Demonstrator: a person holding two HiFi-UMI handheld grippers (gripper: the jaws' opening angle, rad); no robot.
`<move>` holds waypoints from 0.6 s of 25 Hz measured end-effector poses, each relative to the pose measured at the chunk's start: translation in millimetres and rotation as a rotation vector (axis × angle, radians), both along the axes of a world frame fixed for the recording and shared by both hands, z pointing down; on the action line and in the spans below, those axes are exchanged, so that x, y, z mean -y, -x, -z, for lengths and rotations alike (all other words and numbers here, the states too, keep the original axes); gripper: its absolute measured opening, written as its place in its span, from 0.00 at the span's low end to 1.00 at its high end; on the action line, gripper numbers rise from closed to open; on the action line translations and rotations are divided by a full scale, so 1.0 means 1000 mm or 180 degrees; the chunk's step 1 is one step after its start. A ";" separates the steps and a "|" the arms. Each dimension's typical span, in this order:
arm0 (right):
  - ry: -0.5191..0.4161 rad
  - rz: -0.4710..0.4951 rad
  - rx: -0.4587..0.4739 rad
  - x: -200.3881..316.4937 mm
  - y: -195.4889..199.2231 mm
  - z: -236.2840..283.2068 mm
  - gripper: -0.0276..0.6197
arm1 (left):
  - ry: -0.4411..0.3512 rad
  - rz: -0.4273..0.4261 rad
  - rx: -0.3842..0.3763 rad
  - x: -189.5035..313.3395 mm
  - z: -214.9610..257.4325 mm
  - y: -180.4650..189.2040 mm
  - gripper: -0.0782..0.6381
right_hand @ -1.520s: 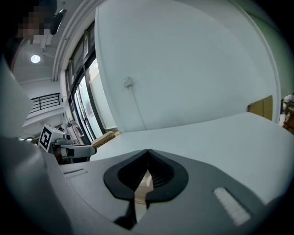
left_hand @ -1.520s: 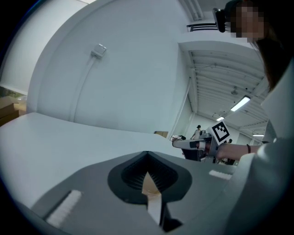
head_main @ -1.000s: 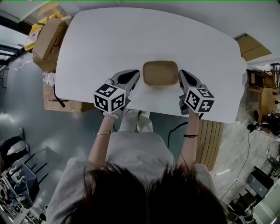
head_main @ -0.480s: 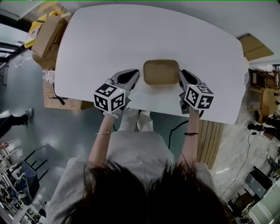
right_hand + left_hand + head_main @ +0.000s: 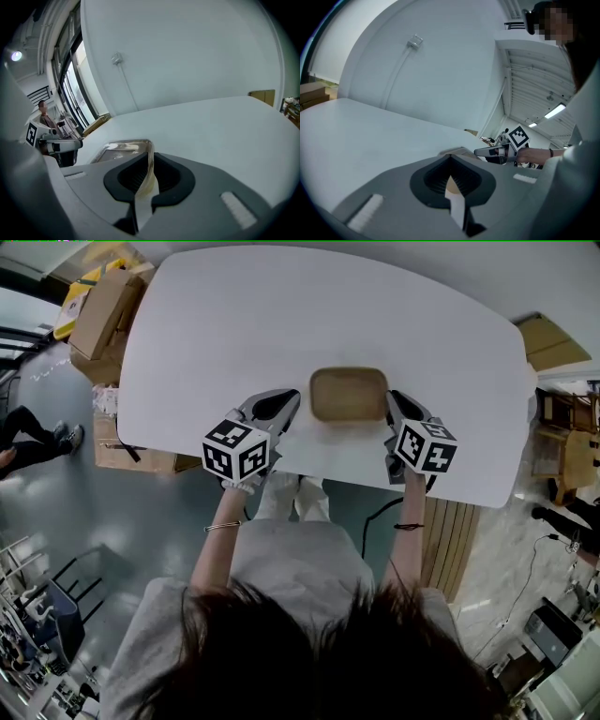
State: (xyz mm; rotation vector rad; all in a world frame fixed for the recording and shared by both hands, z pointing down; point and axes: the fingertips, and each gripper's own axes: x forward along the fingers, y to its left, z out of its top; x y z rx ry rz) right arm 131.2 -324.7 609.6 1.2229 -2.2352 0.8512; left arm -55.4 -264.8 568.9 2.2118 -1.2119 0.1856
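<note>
- Right gripper (image 5: 147,180) – its fingers (image 5: 171,176) are closed on the right-hand rim of a tan tray (image 5: 123,146). The rim stands up as a thin pale strip pinched between the pads.
- Left gripper (image 5: 451,182) – its fingers (image 5: 427,178) are likewise closed, with a tan sliver of the tray's (image 5: 453,151) left rim caught between them. The rest of the tray shows just past the fingertips.
- In the head view the tray (image 5: 348,395) spans the gap between the two sets of fingers. The left gripper (image 5: 293,401) is at its left end and the right gripper (image 5: 390,401) at its right end.
- Behind each set of fingers, toward the person, sits that gripper's marker cube, left (image 5: 236,448) and right (image 5: 426,446).
- Each gripper view shows the other gripper across the tray: the right one (image 5: 491,151) beyond the left fingers, the left one (image 5: 60,143) beyond the right fingers.
- Under and ahead of the fingers lies a white table (image 5: 281,315). The tray is near its near edge; whether it rests on the top or is raised off it cannot be told.
- Far beyond the fingers a white wall carries a cable (image 5: 399,65).
- Well left of the left fingers, off the table, are cartons (image 5: 98,307) on the floor.
</note>
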 end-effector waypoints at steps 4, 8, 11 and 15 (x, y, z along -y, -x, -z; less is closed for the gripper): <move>0.0021 -0.0037 -0.0013 0.003 0.000 -0.002 0.11 | -0.0001 0.0005 0.0001 0.003 -0.001 0.001 0.10; -0.0002 -0.0123 -0.0016 0.004 -0.002 0.001 0.09 | -0.0011 -0.0009 -0.0005 0.003 0.000 -0.002 0.10; -0.0001 -0.0168 0.0006 0.004 -0.001 0.001 0.09 | -0.0015 -0.0011 -0.0006 0.003 0.001 -0.002 0.10; -0.0008 -0.0222 0.0026 0.005 -0.002 0.004 0.09 | -0.0025 -0.0010 -0.0005 0.004 0.002 0.000 0.10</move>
